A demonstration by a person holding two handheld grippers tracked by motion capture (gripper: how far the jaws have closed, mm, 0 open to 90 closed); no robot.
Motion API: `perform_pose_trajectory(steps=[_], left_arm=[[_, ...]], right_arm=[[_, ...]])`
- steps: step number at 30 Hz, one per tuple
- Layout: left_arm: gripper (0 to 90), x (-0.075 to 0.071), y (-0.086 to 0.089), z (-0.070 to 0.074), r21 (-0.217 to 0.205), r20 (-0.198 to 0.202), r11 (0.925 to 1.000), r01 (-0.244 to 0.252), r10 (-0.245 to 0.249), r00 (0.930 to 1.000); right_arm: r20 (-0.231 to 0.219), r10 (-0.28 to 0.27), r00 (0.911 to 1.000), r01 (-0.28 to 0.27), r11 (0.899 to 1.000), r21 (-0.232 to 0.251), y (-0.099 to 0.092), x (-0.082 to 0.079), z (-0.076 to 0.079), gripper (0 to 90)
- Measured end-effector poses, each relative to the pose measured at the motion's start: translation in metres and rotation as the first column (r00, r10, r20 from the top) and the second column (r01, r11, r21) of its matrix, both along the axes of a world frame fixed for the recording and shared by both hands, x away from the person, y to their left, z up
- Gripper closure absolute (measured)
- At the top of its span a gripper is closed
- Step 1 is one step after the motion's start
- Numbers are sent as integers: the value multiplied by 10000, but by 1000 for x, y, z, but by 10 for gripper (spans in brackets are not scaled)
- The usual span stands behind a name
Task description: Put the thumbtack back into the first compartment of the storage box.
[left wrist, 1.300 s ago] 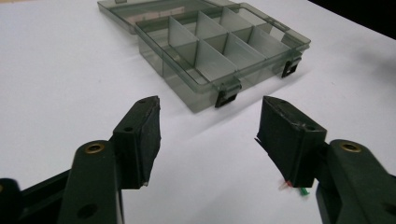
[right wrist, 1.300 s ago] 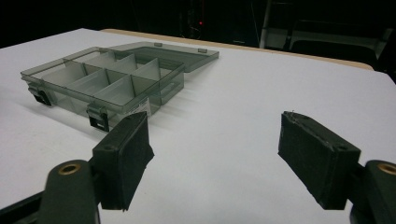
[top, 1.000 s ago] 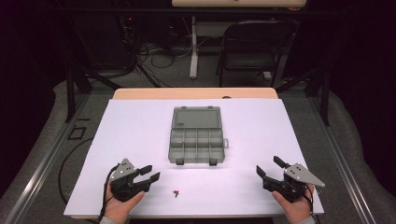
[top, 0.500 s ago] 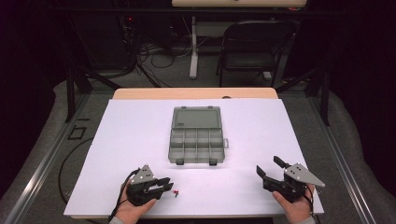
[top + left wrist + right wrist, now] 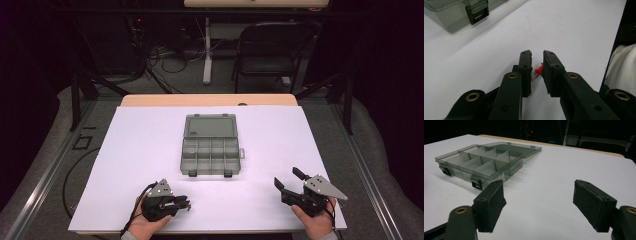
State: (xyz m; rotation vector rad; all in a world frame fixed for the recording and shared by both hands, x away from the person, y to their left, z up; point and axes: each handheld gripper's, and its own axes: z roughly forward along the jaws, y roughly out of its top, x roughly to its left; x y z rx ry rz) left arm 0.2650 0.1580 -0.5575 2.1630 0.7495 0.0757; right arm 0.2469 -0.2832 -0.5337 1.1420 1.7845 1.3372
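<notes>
A small red part with thin wire legs [image 5: 539, 70] lies on the white table sheet [image 5: 150, 150] near the front edge, between the jaws of my left gripper [image 5: 537, 56]. These jaws have just been closing around it; the part touches the right-hand pad [image 5: 549, 67], and a thin gap remains at the other pad. In the high view the left gripper [image 5: 186, 204] points right, with the red part [image 5: 189, 208] at its tips. My right gripper [image 5: 286, 177] rests at the front right, jaws wide open and holding nothing [image 5: 537, 195].
A grey see-through compartment box [image 5: 182, 157] stands open in the middle of the sheet, its lid [image 5: 210, 126] folded back and its compartments looking empty. The box [image 5: 481, 162] is ahead and left of the right gripper, and its latch [image 5: 476, 13] shows in the left gripper view.
The left hand has moved right and down to the red part, and its jaws have narrowed around it. The right hand has stayed still.
</notes>
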Motion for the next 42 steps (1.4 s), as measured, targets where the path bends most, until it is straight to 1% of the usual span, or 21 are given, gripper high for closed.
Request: perform_pose_trajectory(steps=[5,11,14,18,28,33,42], left_arm=[[786,1,-1,-1,85,-29,9999,59,-59,10000],[806,1,-2,-2,45,-122,9998,214,-213,9997],[818,1,-3,-3,56,-104,9996,269,-268,9996],[829,2,-4,-4,188,-61,9992,360,-359,9993],[816,4,-6,-6,339,-42,9989,308,-307,9995],[817,5,-7,-7,336,7,9989,324,-324,9995],[824,7,-6,-7,251,-109,9992,297,-294,9995]], right_arm=[[-22,-14,10000,14,10000,31,0,0,0,243],[-18,-6,10000,6,10000,22,0,0,0,243],[-4,-7,10000,7,10000,31,0,0,0,243],[-17,-7,10000,7,10000,30,0,0,0,243],[-28,9,10000,-9,10000,36,0,0,0,243],[-38,7,10000,-6,10000,42,0,0,0,243],[-45,15,10000,-15,10000,29,0,0,0,243]])
